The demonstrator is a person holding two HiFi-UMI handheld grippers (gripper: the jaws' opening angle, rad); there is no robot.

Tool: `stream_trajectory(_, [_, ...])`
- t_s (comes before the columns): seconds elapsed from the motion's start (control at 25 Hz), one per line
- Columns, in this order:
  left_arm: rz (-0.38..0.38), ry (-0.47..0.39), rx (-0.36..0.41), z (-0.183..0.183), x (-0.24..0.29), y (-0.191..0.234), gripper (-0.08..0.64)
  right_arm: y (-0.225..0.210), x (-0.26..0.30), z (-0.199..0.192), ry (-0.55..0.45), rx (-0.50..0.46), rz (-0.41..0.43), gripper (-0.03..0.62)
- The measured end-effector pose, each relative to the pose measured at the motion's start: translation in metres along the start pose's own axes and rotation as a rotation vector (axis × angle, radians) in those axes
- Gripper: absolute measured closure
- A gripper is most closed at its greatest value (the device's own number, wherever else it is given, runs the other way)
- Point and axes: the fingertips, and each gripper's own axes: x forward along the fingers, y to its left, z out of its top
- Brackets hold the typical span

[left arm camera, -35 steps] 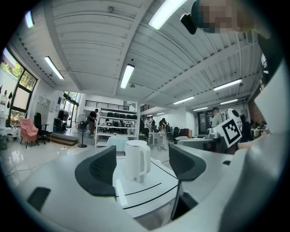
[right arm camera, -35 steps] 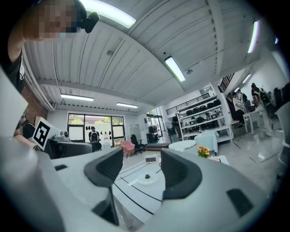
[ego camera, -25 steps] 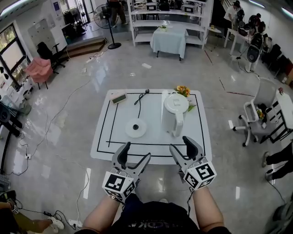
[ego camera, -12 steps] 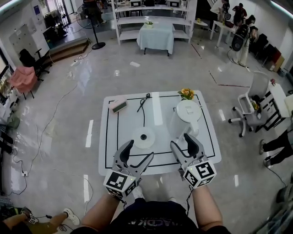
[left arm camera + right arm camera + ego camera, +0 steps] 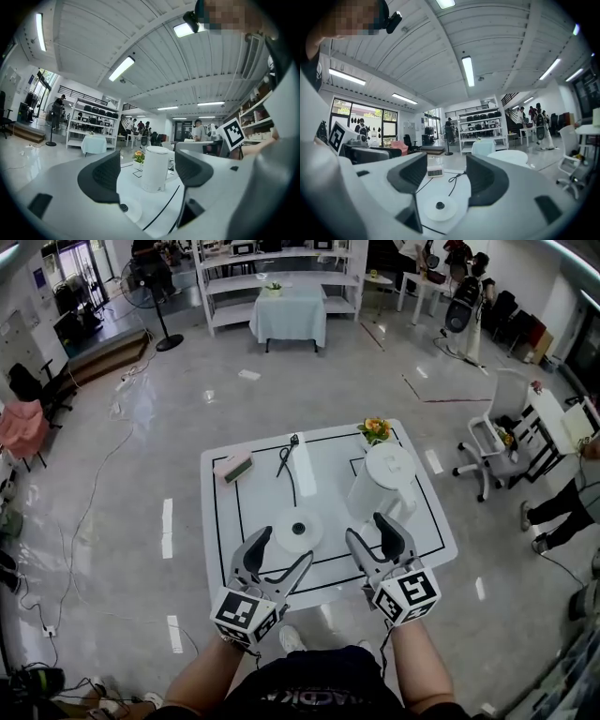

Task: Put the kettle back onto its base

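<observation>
Hovering at the table's near edge in the head view, the left gripper (image 5: 279, 551) and right gripper (image 5: 367, 531) both carry their jaws apart and empty, seemingly poised to reach. The white kettle (image 5: 384, 482) stands upright on the table (image 5: 225, 521), right of its round base (image 5: 299, 530) and not touching it. The left gripper view frames the distant kettle between spread jaws. The right gripper view frames the base, with a small clock (image 5: 434, 172) beyond, between its open jaws. The right gripper, nearer the kettle, looks better placed to lift it.
</observation>
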Motion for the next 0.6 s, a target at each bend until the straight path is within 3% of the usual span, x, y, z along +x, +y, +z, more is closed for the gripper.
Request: stream_trajectory(0.6, [-0.153,0.019,0.006,0.0,0.03,-0.017,0.209,-0.042,-0.024,0.011,-0.029,-0.003,-0.197,0.348])
